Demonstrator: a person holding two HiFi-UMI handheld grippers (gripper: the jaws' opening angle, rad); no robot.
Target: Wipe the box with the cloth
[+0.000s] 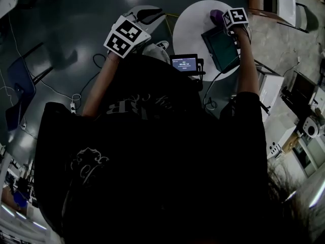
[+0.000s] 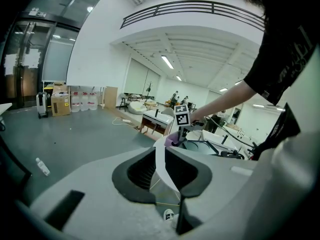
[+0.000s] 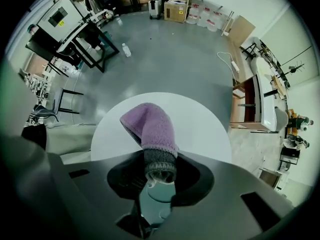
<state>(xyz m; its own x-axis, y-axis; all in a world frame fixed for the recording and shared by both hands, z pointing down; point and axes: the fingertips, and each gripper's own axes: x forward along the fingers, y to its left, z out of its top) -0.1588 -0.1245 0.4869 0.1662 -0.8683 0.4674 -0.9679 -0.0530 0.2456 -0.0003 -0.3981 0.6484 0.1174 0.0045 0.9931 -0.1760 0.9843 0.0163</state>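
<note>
In the head view my right gripper [image 1: 223,18] hangs over the far side of a round white table [image 1: 190,27], shut on a purple cloth [image 1: 216,17]. A dark teal box [image 1: 222,49] lies on the table just beneath and nearer than the cloth. From the right gripper view the cloth [image 3: 150,126] sticks out past the jaws of the gripper [image 3: 159,171] above the white tabletop [image 3: 205,129], and a teal patch of the box [image 3: 155,203] shows below. My left gripper [image 1: 146,15] is held off the table to the left, jaws together [image 2: 161,156] and holding nothing.
A small lit screen [image 1: 184,63] is mounted in front of the person's chest. A dark chair [image 1: 20,85] and cables lie on the floor at the left. White cabinets [image 1: 271,88] and benches stand to the right of the table.
</note>
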